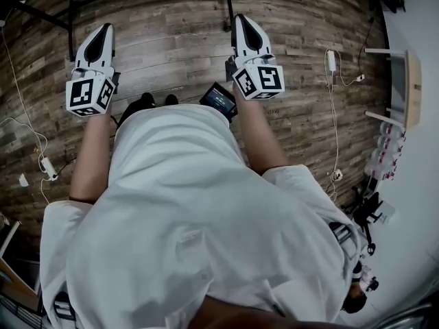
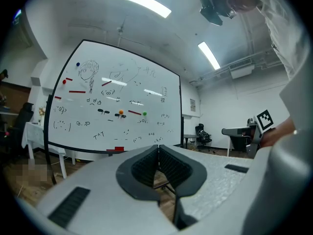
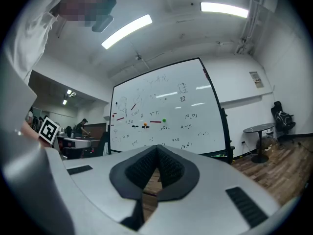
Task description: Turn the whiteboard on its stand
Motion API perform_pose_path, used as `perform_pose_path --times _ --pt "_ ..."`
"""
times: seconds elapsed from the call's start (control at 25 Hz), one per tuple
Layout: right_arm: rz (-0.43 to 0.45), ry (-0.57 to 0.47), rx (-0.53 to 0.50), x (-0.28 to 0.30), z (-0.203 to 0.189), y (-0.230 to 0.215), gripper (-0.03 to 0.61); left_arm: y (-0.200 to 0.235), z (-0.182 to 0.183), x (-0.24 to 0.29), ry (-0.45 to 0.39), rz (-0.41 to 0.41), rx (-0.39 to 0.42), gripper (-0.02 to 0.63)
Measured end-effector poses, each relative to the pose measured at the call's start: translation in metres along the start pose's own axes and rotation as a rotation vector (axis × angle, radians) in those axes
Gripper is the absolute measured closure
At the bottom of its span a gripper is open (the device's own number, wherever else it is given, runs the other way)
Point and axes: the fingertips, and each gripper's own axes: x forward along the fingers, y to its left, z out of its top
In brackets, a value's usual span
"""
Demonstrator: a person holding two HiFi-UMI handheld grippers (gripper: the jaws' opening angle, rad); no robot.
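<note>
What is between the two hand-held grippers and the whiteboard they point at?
Nothing but bare wooden floor, seen in the head view. The left hand-held gripper and right hand-held gripper are shut, empty, apart from the whiteboard.

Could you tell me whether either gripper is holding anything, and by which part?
Nothing is held: the left gripper and right gripper are both shut and empty, clear of the whiteboard.
</note>
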Motion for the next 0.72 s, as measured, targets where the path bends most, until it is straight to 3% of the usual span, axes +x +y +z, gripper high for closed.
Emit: perform_pose_path --times 0.48,0.72 --pt "-0.006 0.006 0.025 0.005 -0.008 -0.013 0.58 -0.012 0.001 0.017 0.021 -0.034 0.0 0.601" --pt "-0.007 0.019 -0.014 0.004 -0.011 -0.019 0.58 -0.015 0.003 0.023 0.011 -0.023 -0.017 0.601"
